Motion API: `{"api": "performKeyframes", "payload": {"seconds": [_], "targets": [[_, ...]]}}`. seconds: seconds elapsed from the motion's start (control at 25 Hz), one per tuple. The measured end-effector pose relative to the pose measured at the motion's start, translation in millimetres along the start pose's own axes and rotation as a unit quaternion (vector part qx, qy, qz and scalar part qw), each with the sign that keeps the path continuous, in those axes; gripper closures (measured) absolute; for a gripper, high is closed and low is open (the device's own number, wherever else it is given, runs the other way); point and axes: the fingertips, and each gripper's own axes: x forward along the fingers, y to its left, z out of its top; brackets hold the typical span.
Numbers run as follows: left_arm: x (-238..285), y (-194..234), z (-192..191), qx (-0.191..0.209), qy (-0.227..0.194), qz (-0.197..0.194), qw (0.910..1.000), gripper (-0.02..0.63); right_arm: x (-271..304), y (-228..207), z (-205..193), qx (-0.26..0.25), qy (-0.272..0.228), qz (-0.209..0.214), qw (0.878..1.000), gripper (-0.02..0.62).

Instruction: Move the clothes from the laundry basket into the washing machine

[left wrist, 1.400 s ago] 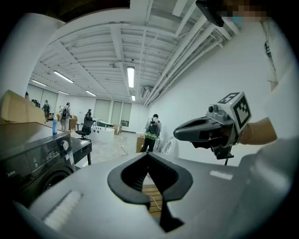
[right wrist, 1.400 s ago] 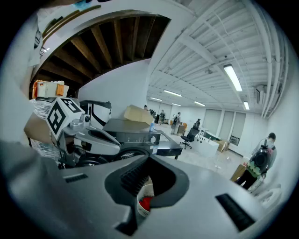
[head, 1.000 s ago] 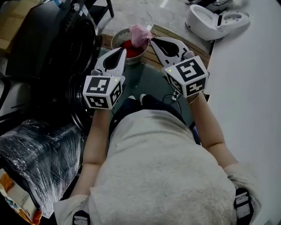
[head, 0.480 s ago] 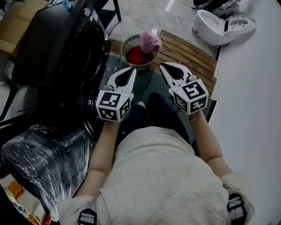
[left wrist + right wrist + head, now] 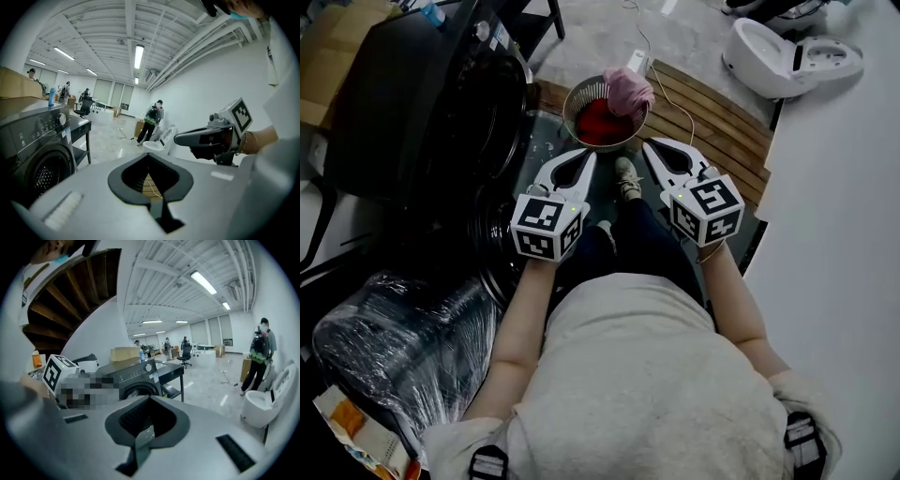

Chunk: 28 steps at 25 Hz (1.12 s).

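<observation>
A round metal laundry basket (image 5: 572,98) stands on the floor by the black washing machine (image 5: 412,94). It holds a red cloth (image 5: 598,122), and a pink cloth (image 5: 628,89) lies over its far rim. My left gripper (image 5: 586,156) and right gripper (image 5: 651,146) hang side by side just short of the basket, both shut and empty. The left gripper view looks over its closed jaws (image 5: 149,155) at the right gripper (image 5: 206,138) and the washer front (image 5: 42,164). From the right gripper (image 5: 151,398) the washer (image 5: 136,378) shows ahead.
A wooden slat platform (image 5: 722,117) with a white cable lies behind the basket. A white appliance (image 5: 787,56) sits at the far right, and a white tabletop (image 5: 844,206) runs along the right side. A plastic-wrapped bundle (image 5: 394,337) lies at the left. People stand far off.
Both grippers have sunk and now sit short of the basket instead of over it in the head view. One foot has stepped forward between them.
</observation>
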Motion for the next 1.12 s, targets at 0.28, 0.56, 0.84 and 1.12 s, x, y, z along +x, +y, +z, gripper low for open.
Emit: {"api": "performKeyframes", "payload": {"seconds": [0.28,0.56,0.84,1.12], "targets": [[79,38,17,-0.033,0.016,0.017,0.9992,0.595,63,-76,13,-0.005,0.038,0.024,0.999,0.591],[157,72,18,-0.035,0.060,0.024,0.9973,0.595,123,-151,21,-0.008,0.067,0.074,0.995,0.589],[210,118,-20,-0.085,0.080,0.049,0.9919,0.597,183,-173,-36,0.043,0.125,0.125,0.983,0.576],[272,161,-103,-0.137,0.117,0.046,0.9825,0.597,252,-228,-136,0.062,0.184,0.065,0.979,0.454]]}}
